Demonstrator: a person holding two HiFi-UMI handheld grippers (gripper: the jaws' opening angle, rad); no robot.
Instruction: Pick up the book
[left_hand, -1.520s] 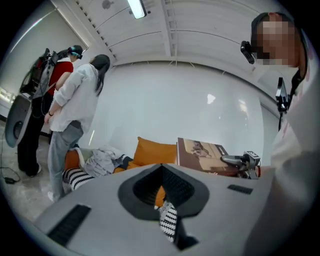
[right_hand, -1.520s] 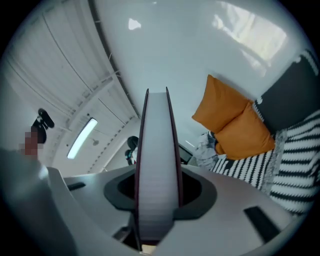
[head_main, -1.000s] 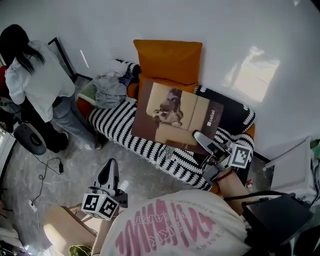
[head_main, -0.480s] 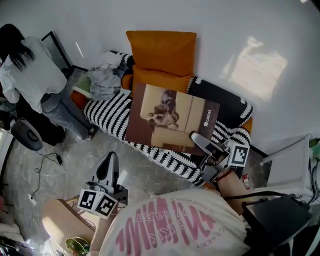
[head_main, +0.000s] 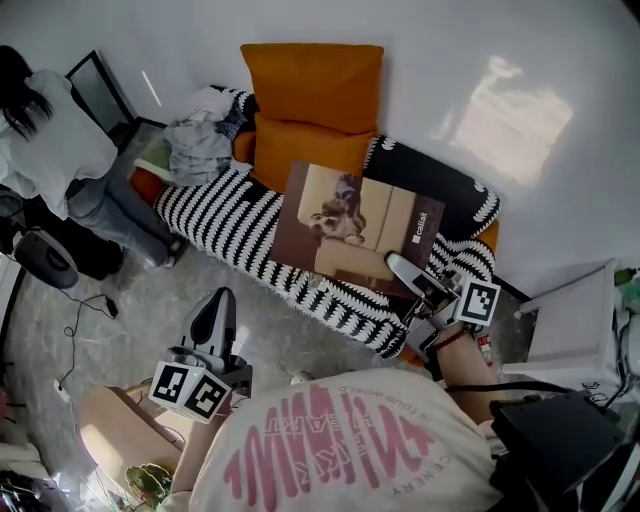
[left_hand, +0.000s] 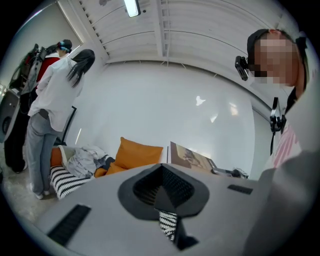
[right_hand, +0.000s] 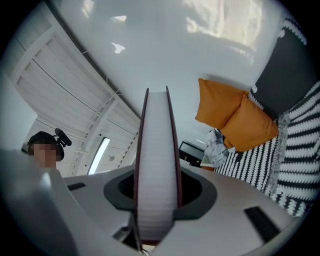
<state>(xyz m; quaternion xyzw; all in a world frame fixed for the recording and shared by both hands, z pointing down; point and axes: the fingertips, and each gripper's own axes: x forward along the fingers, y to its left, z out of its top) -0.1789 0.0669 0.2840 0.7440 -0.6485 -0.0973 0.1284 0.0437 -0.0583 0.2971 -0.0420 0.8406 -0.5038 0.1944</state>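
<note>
The book (head_main: 355, 225) is large and brown-covered, with a dog pictured on its front. It hangs tilted over the striped sofa, and my right gripper (head_main: 412, 278) is shut on its lower right edge. In the right gripper view its white page edge (right_hand: 156, 175) fills the gap between the jaws. My left gripper (head_main: 218, 305) hovers over the floor in front of the sofa, shut and holding nothing. From the left gripper view (left_hand: 162, 195) the book (left_hand: 192, 159) shows edge-on to the right of the cushions.
Two orange cushions (head_main: 312, 90) lean on the white wall behind a black-and-white striped blanket (head_main: 225, 225). Crumpled clothes (head_main: 195, 150) lie at the sofa's left end. A person in a white shirt (head_main: 45, 135) stands at left. A white side table (head_main: 575, 320) stands at right, a wooden seat (head_main: 115, 440) bottom left.
The book has sunk a little toward the sofa with my right gripper still shut on it. My left gripper has drifted slightly sideways over the floor.
</note>
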